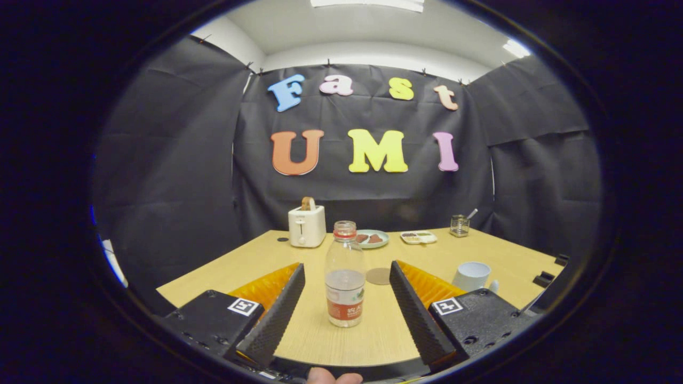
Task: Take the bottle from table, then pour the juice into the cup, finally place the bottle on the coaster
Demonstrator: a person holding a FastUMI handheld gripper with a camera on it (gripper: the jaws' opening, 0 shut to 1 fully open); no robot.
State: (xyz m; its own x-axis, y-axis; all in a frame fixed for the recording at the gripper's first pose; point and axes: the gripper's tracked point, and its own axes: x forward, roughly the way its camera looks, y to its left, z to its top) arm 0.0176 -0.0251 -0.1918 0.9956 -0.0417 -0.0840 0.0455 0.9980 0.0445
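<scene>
A clear plastic bottle (344, 274) with a red cap and red label stands upright on the wooden table (331, 341), about half full of pale liquid. It sits between my two fingers, touching neither. My gripper (347, 274) is open wide, one finger on each side of the bottle. A round brown coaster (378, 276) lies flat just behind and right of the bottle. A white cup (471, 276) stands beyond my right finger, partly hidden by it.
At the back of the table stand a white toaster (307, 226) with a slice in it, a plate (372, 238) with brown food, a small divided tray (419, 237) and a glass jar (459, 225) with a spoon. A fingertip (333, 377) peeks in below the gripper.
</scene>
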